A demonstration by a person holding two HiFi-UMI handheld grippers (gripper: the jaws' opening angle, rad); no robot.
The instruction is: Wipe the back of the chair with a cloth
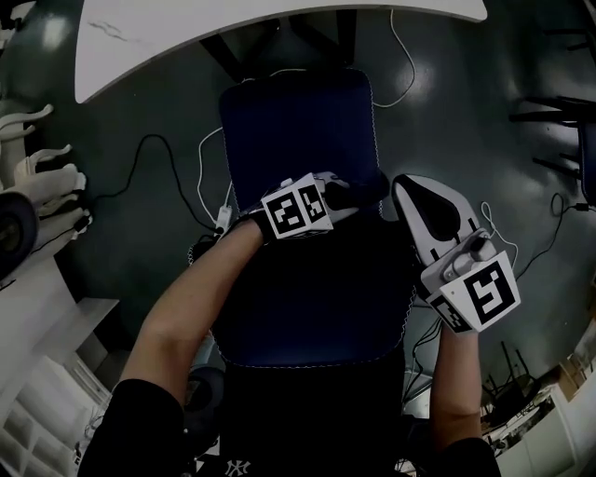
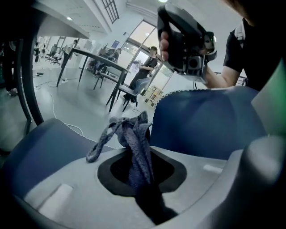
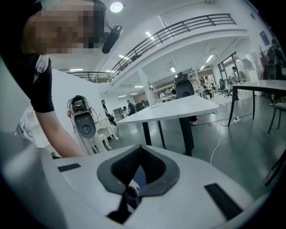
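Observation:
A dark blue office chair stands below me in the head view, its seat (image 1: pixel 296 121) farther off and its backrest (image 1: pixel 317 298) nearer. My left gripper (image 1: pixel 358 194) hovers over the backrest's top edge. In the left gripper view that gripper (image 2: pixel 139 154) is shut on a crumpled grey-blue cloth (image 2: pixel 128 133), which sticks out beyond the jaws beside the blue chair back (image 2: pixel 201 120). My right gripper (image 1: pixel 408 188) is held just right of the left one, off the chair's right edge. Its jaws (image 3: pixel 140 151) are closed with nothing between them.
A white table (image 1: pixel 233 23) lies beyond the chair, with cables (image 1: pixel 158 149) trailing on the dark floor. White shelving (image 1: pixel 37 373) and white hand-shaped forms (image 1: pixel 47 177) stand at the left. The right gripper view shows a white table (image 3: pixel 178 107) and a white machine (image 3: pixel 82 120).

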